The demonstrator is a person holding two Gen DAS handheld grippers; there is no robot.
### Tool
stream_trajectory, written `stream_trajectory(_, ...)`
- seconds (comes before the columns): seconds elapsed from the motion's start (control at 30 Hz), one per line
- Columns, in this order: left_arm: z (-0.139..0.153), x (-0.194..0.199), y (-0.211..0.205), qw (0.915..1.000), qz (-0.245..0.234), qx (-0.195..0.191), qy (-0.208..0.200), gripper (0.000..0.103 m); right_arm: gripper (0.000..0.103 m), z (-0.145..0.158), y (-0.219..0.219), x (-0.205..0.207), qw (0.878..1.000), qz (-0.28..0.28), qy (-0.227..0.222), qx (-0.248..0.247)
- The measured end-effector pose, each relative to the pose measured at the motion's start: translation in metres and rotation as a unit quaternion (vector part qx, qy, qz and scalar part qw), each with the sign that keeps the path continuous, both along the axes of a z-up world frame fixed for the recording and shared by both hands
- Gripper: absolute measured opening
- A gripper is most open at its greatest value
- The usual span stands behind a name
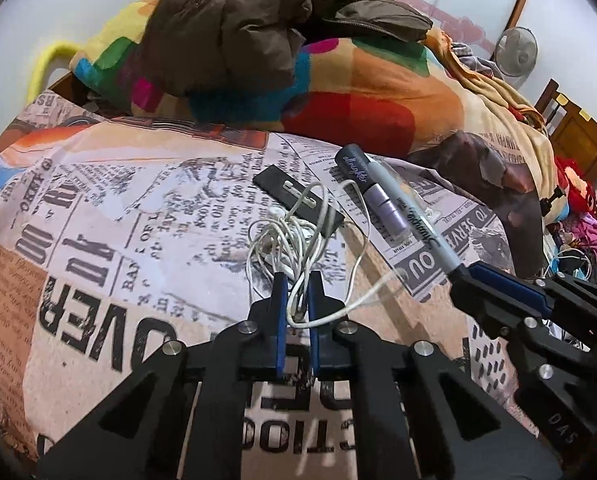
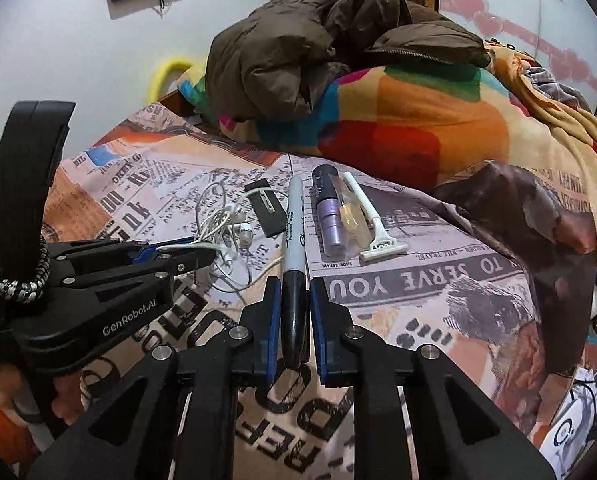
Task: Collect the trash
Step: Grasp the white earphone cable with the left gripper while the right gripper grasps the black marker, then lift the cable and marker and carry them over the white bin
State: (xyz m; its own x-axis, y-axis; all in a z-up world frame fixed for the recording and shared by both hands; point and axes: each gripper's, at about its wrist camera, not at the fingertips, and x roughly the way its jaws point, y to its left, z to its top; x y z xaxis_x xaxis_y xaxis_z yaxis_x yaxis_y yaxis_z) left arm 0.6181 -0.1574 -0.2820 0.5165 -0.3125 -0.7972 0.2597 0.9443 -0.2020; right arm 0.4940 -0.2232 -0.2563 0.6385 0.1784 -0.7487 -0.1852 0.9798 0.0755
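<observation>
On the newspaper-print bedsheet [image 1: 98, 208] lies a tangle of white earphones [image 1: 294, 232]. My left gripper [image 1: 297, 292] is shut on a loop of their cable. In the right wrist view it [image 2: 200, 248] comes in from the left, at the earphones [image 2: 226, 220]. My right gripper [image 2: 295, 292] is shut on the dark cap end of a grey marker [image 2: 294, 216], seen from the left as the marker [image 1: 422, 218] sticking out of the gripper [image 1: 464, 276]. A flat black card [image 2: 264, 208], a purple tube [image 2: 330, 216], a clear wrapper [image 2: 352, 220] and a white razor [image 2: 374, 224] lie beside it.
A brown jacket [image 2: 318, 40] lies on a heaped multicoloured blanket [image 2: 410, 128] at the back of the bed. A fan [image 1: 516, 52] and wooden furniture [image 1: 574, 132] stand at the right, with clutter [image 1: 578, 236] on the floor beside the bed.
</observation>
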Motion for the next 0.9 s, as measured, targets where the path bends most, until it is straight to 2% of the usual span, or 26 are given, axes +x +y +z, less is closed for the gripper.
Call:
stream_trajectory(0.27, 0.035, -0.027, 0.023, 0.9998, 0.016, -0.009, -0.010, 0.006, 0.013, 0.029, -0.001, -0.018, 1.000, -0.008, -0.016, 0.018)
stream_trajectory(0.6, 0.105, -0.080, 0.067, 0.9975, 0.046, 0.015, -0.052, 0.006, 0.013, 0.082, 0.016, -0.050, 0.998, 0.000, -0.047, 0.038)
stream_trajectory(0.9, 0.171, -0.144, 0.120, 0.9910, 0.086, 0.028, -0.099, 0.006, 0.013, 0.133, 0.057, -0.094, 0.995, 0.043, -0.079, 0.045)
